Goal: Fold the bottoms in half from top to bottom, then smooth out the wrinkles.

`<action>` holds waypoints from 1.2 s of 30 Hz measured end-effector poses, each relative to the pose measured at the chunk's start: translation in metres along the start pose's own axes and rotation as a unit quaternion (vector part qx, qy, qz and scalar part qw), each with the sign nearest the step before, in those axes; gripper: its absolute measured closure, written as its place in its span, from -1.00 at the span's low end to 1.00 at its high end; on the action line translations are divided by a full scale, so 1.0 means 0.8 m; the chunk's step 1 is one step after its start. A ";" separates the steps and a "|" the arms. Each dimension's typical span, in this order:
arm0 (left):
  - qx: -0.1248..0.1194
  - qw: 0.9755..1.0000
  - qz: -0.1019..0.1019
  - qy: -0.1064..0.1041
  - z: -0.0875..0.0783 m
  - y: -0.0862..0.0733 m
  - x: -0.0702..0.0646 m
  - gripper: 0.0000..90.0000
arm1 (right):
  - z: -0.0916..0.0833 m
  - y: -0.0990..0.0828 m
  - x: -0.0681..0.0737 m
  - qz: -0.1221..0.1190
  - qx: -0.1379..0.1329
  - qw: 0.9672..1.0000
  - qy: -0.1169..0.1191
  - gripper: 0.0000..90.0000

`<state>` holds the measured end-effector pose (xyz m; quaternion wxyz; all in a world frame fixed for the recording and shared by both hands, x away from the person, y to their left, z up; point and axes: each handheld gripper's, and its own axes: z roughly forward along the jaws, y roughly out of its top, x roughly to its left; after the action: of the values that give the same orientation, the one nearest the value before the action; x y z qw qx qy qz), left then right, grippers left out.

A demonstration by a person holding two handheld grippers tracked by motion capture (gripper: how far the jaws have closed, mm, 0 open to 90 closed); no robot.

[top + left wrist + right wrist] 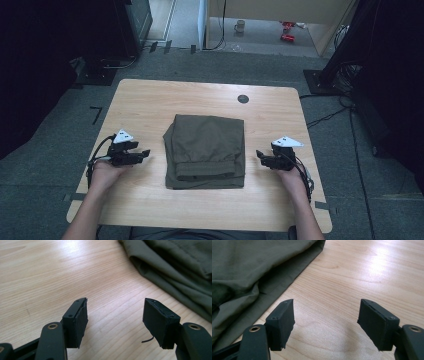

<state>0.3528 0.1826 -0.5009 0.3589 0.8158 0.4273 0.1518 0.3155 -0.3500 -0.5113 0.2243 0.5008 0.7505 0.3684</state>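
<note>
Olive cloth, high view: folded trousers (206, 150) lie flat in the middle of the pale wooden worktop (150, 100), long side running away from the person, with a cuff band across the near end.
Left gripper, high view: the left gripper (144, 154) sits low over the worktop just left of the trousers, tips pointing at the cloth's left edge but apart from it; a hand holds it from behind and a cable loops off its rear.
Right gripper, high view: the right gripper (259, 155) mirrors it on the other side, tips close to the right edge of the trousers, not touching.
Worktop detail, high view: a small dark round cap (243, 99) is set into the far part of the wood, beyond the trousers.
Left gripper view: the left gripper (115, 315) has its jaws standing wide apart, with bare wood between the pads; the trousers (175, 270) fill the upper right, their folded layers lying ahead of the right-hand jaw.
Right gripper view: the right gripper (325, 317) also has its jaws spread wide and holds nothing; wood grain shows between them, and the trousers (249, 270) lie at upper left, their hem edge running diagonally just past the left-hand jaw.
</note>
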 end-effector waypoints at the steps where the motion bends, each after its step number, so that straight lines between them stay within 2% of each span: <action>1: 0.001 1.000 -0.002 0.003 0.001 -0.002 0.001 -0.17 | 0.001 -0.001 -0.001 0.001 0.002 1.000 0.000 -0.37; 6: 0.007 1.000 -0.011 0.014 0.003 -0.005 0.007 -0.15 | 0.004 -0.003 -0.006 0.016 0.005 1.000 0.005 -0.40; 12: 0.006 1.000 -0.012 0.023 0.005 -0.008 0.011 -0.17 | 0.006 -0.008 -0.013 0.020 0.010 1.000 0.002 -0.42; 17: -0.003 1.000 -0.012 0.025 0.003 -0.013 0.017 -0.19 | 0.010 -0.010 -0.020 0.027 0.017 0.999 -0.006 -0.43; 19: -0.007 1.000 -0.010 0.027 0.004 -0.014 0.017 -0.20 | 0.010 -0.010 -0.021 0.030 0.016 0.999 -0.006 -0.43; 21: -0.012 0.999 0.004 0.036 0.005 -0.016 0.018 -0.22 | 0.010 -0.010 -0.022 0.034 0.016 0.999 -0.008 -0.43; 24: -0.021 0.999 0.005 0.038 0.006 -0.019 0.018 -0.29 | 0.010 -0.010 -0.021 0.022 0.020 0.999 -0.014 -0.45; 26: -0.023 0.999 0.004 0.039 0.007 -0.019 0.018 -0.30 | 0.011 -0.010 -0.019 0.013 0.025 0.999 -0.016 -0.51; 31: -0.021 0.999 0.001 0.043 0.007 -0.019 0.018 -0.35 | 0.012 -0.009 -0.018 0.007 0.027 1.000 -0.011 -0.58; 36: -0.020 0.999 -0.005 0.050 0.008 -0.019 0.017 -0.43 | 0.014 -0.009 -0.018 0.021 0.036 0.999 -0.027 -0.79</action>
<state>0.3556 0.1967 -0.5169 0.3540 0.7978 0.4457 0.1989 0.3247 -0.3616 -0.5245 0.2187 0.5341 0.7461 0.3322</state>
